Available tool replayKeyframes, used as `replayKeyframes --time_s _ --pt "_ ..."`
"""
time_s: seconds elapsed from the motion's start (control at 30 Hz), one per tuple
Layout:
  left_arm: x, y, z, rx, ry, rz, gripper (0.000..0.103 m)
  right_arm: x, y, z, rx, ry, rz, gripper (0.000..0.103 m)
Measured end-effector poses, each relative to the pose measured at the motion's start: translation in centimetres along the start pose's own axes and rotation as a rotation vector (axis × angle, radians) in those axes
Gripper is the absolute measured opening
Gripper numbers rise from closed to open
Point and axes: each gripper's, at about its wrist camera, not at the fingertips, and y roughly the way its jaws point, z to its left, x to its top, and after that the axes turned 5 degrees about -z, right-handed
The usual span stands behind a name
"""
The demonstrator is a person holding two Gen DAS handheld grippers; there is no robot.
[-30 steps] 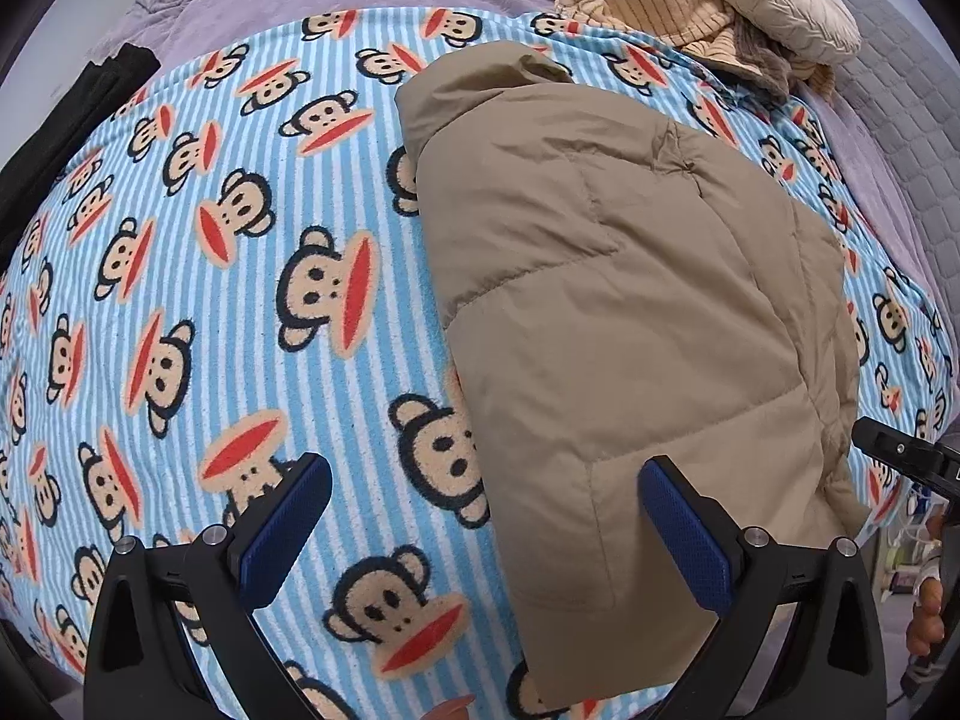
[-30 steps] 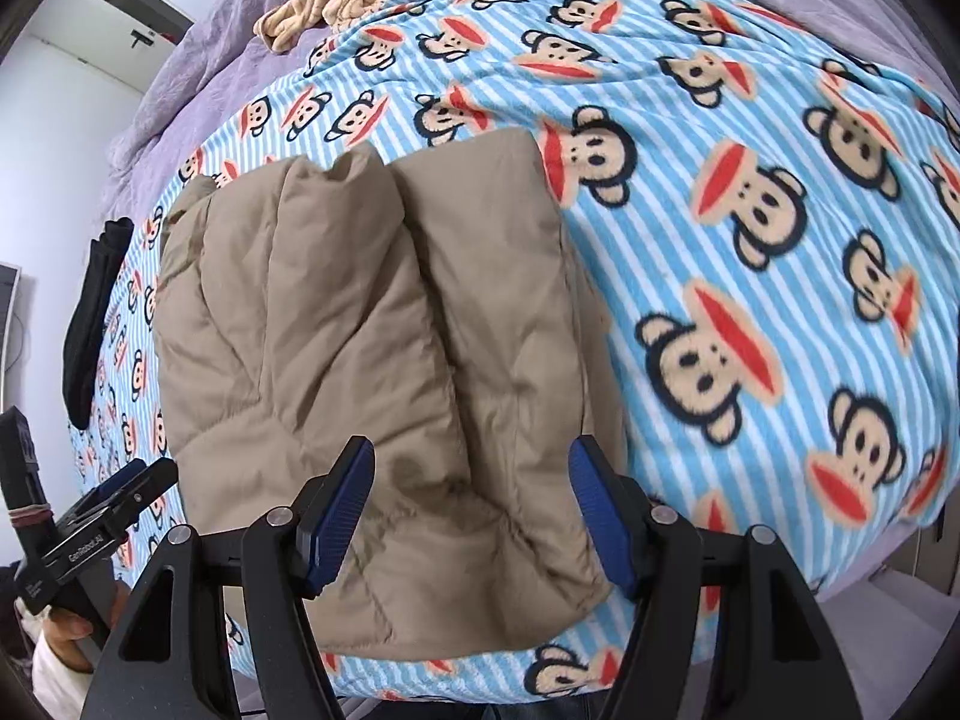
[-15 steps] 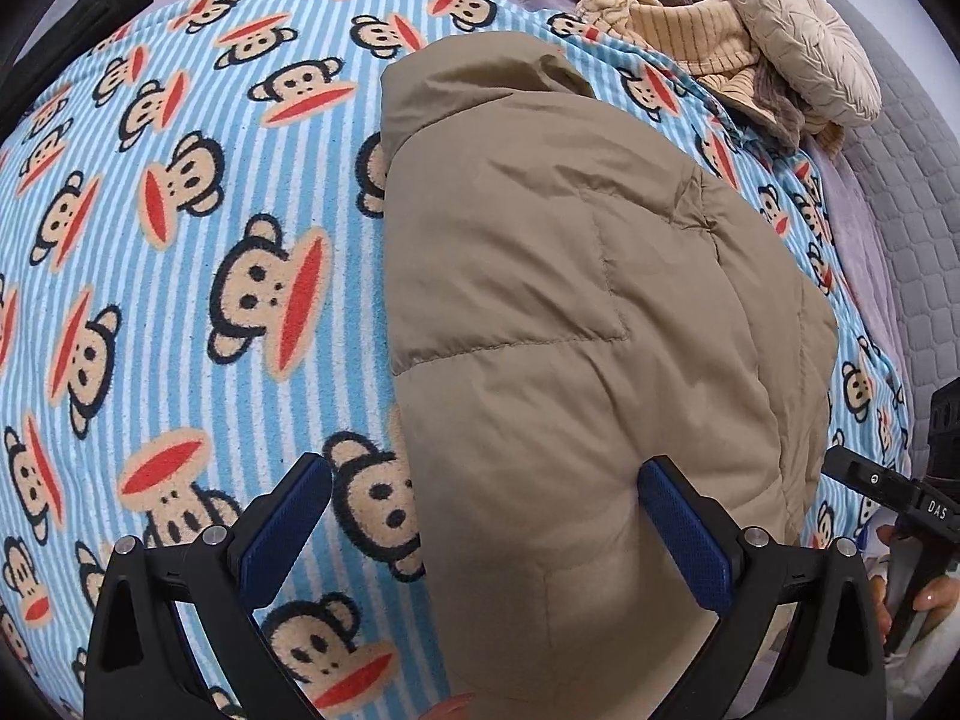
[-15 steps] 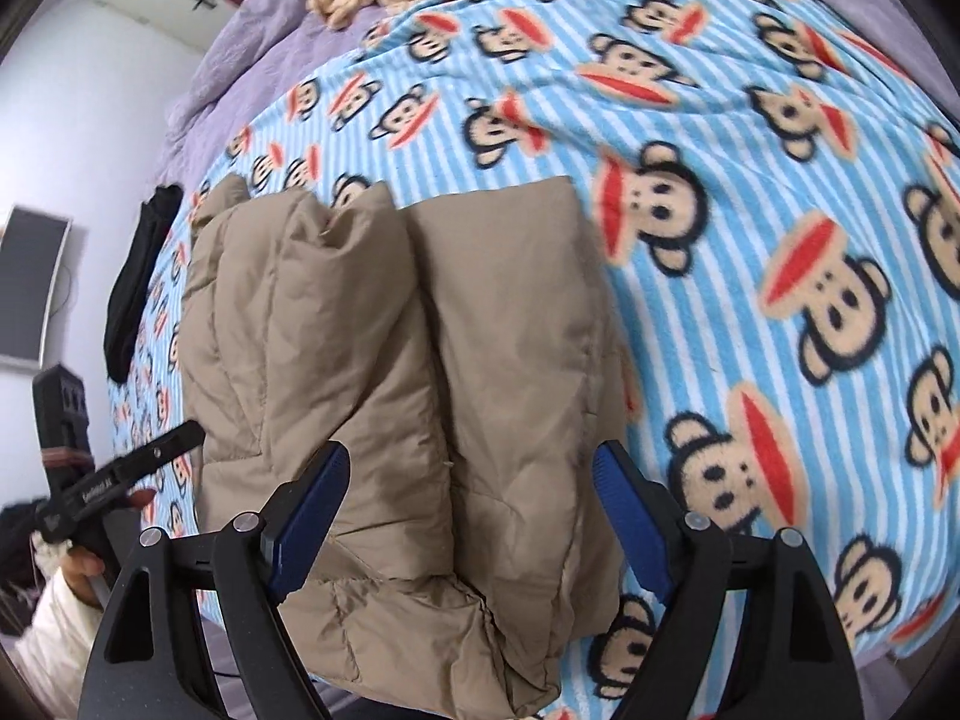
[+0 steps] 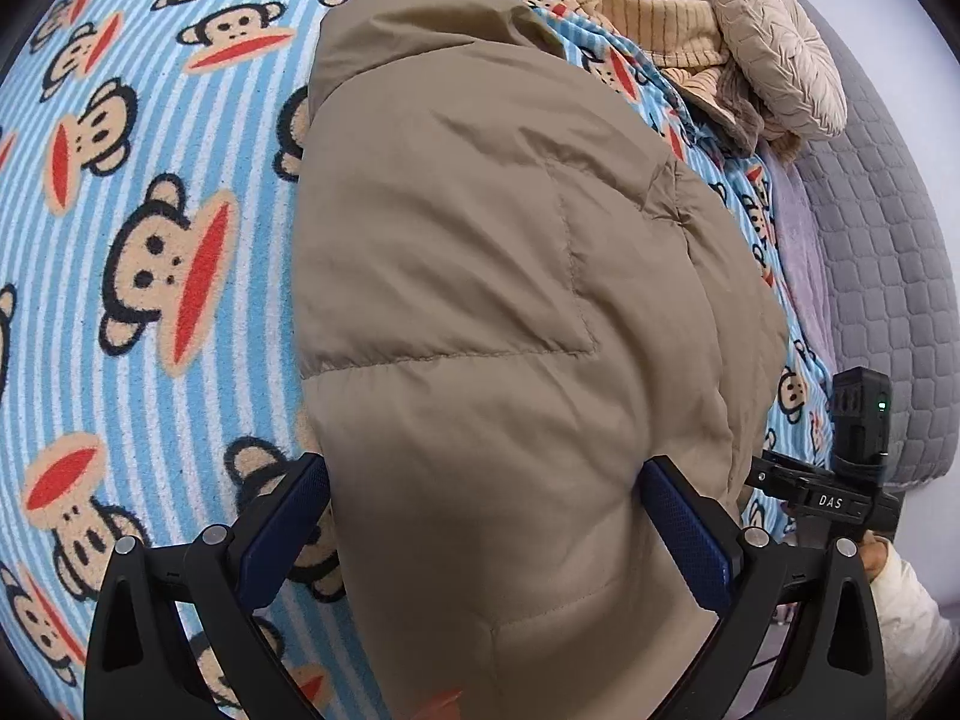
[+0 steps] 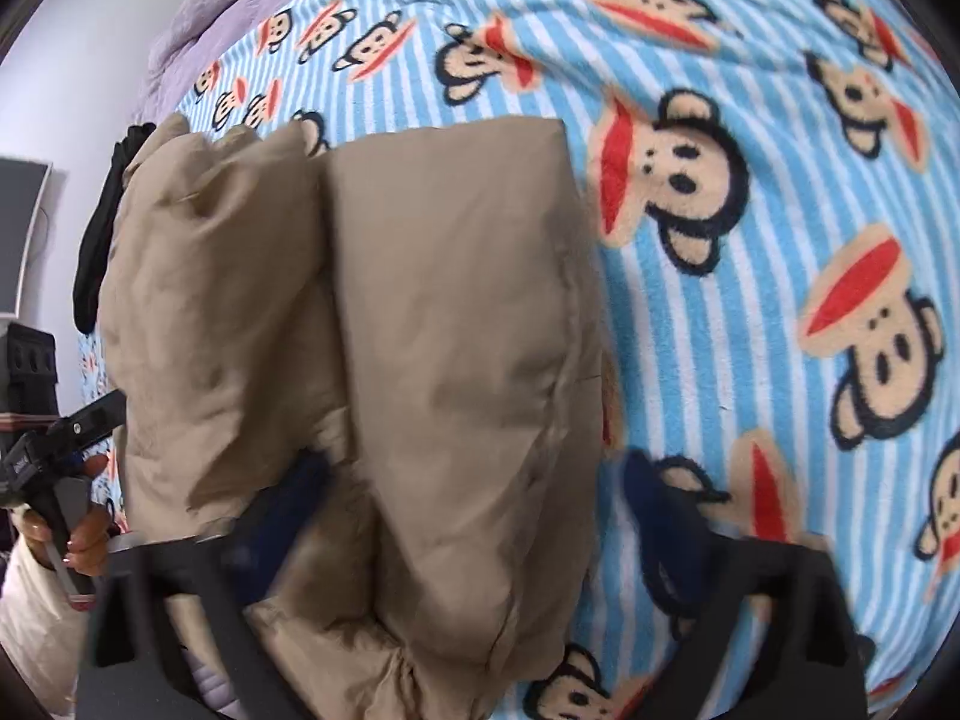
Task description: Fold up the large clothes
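A tan puffer jacket (image 5: 492,276) lies folded lengthwise on a blue striped monkey-print blanket (image 5: 150,240). My left gripper (image 5: 486,531) is open, its blue pads (image 5: 282,531) straddling the jacket's near end. From the other side the jacket (image 6: 420,330) appears as two padded rolls side by side. My right gripper (image 6: 474,522) is open too, its fingers on either side of the right-hand roll's near end, blurred by motion. Each view catches the other gripper at its edge: the right one (image 5: 834,498) and the left one (image 6: 54,450).
A beige knitted garment (image 5: 654,12) and a cream round cushion (image 5: 774,48) lie at the far end of the bed. A grey quilted cover (image 5: 882,276) runs along one side. A black garment (image 6: 99,234) lies at the blanket's far edge. A person's hand (image 6: 78,534) holds the left gripper.
Both grippers have moved in toward the jacket, which now fills more of each view. Their open fingers now straddle its near ends. The jacket itself has not shifted.
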Motion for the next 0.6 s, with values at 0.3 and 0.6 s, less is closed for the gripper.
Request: replayKeyframes --time_s 0.3,0.6 --pt "0.4 1.7 3.0 -0.146 -0.082 0.038 0.103 0.8 0.7 -2.3 0.477 0.159 -0.04 0.103" --pt "1.4 4.2 2.4 -0.173 -0.092 0.067 0.103 2.4 4.8 -0.1 0.299 -0.001 0.074 0.103"
